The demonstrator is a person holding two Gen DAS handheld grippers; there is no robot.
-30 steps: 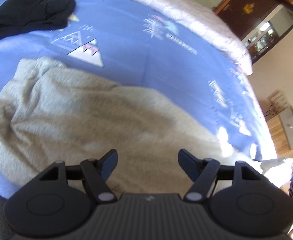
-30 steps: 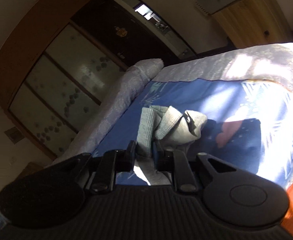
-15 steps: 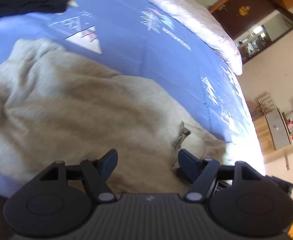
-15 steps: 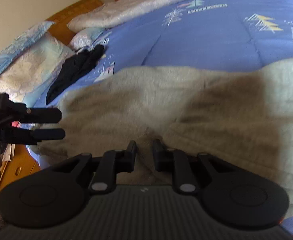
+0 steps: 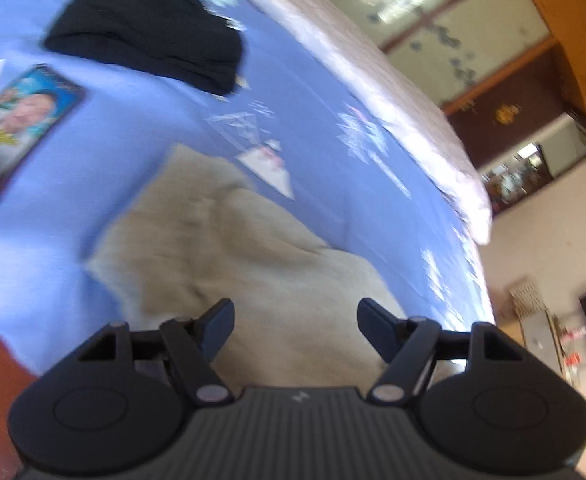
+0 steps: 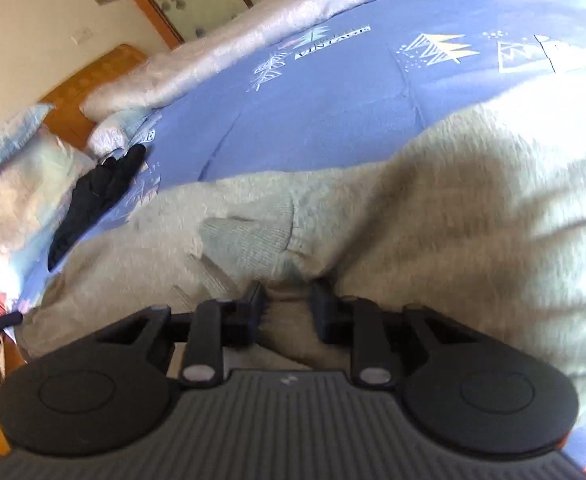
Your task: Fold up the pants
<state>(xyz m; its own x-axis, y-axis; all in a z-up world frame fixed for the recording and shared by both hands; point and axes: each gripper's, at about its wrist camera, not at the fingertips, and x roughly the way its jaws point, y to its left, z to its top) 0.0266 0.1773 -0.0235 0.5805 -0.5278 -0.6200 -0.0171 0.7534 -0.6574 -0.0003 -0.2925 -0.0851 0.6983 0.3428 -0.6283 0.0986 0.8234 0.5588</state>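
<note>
Bedroom scene from two wrist cameras, both tilted down at a bed under a blue patterned quilt; pale beige knit pants spread loosely and rumpled across the near part of it, a ribbed cuff or waistband turned up near the middle; beyond them a black garment lying well apart, and a printed card or booklet flat on the quilt to the left.

Left gripper hovering over the pants with jaws spread wide and nothing between them; picture blurred by motion. Right gripper low on the fabric, jaws narrow and just lately eased apart; a fold of the pants lying between the pads, though whether pressed or merely resting there cannot be told.

Probably the stage between folds: one flap laid over, grip loosening. Next move likely to call for freeing the right jaws cleanly, then finding an edge or corner with the open left jaws without dragging the layer already laid.
</note>
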